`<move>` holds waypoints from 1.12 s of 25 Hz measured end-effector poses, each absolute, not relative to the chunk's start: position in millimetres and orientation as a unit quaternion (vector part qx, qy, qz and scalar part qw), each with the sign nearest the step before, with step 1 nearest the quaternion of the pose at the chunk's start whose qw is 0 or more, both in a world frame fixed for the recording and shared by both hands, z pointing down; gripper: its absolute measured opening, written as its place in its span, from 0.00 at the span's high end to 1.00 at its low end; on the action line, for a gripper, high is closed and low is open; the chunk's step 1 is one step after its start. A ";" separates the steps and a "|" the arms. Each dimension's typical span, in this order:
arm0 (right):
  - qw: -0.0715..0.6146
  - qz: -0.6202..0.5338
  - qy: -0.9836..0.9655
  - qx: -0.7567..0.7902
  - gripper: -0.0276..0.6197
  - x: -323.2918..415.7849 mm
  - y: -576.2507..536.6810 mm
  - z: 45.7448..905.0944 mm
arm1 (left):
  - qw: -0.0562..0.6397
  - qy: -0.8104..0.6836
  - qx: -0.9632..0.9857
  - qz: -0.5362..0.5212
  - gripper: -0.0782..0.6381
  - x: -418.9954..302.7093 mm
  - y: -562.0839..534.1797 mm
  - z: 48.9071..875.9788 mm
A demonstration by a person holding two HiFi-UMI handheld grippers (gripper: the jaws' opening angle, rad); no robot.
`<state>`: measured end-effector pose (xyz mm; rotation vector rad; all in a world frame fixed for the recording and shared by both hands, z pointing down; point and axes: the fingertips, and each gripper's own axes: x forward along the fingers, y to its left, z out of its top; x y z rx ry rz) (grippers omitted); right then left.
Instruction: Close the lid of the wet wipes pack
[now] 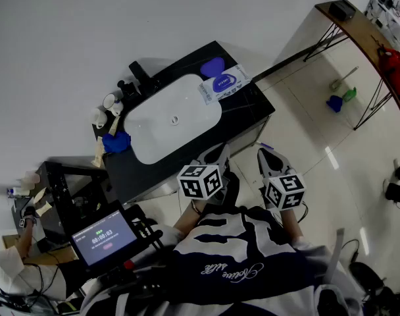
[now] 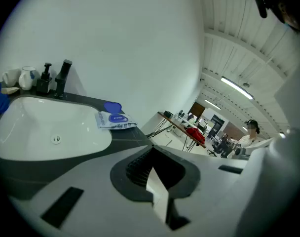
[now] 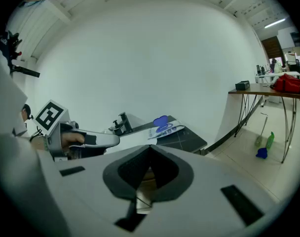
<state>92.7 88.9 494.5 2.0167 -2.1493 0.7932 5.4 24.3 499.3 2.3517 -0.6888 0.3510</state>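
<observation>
- While no step is done yet, we face the black counter [image 1: 252, 118] and its white basin [image 1: 174, 120].
- We hold the left gripper [image 1: 218, 153] and right gripper [image 1: 265, 155] near the body, well apart from the pack, both with jaws pressed together on nothing.
- The wet wipes pack [image 1: 225, 84] lies at the counter's far right corner.
- Its blue lid [image 1: 212, 66] stands open; reaching and closing it are left.

Legible print: one timer readout only.
On the small black-framed screen [image 1: 104, 237], lower left of head view, digits are read as approx. "00:00:03"; cursive script on the dark-and-white striped shirt [image 1: 228, 268] and print on the white wet wipes pack w/ blue oval label [image 1: 224, 83] can't be made out.
</observation>
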 end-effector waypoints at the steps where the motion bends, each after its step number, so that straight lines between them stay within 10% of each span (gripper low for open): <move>1: 0.041 0.260 -0.700 0.664 0.96 95.5 76.3 492.9 | 0.323 -0.259 0.900 0.135 0.89 9.1 8.3 496.7; 28: 0.094 0.314 -0.666 0.670 0.96 142.3 -93.4 534.8 | 0.378 -0.270 0.857 0.221 0.89 62.5 -199.9 611.3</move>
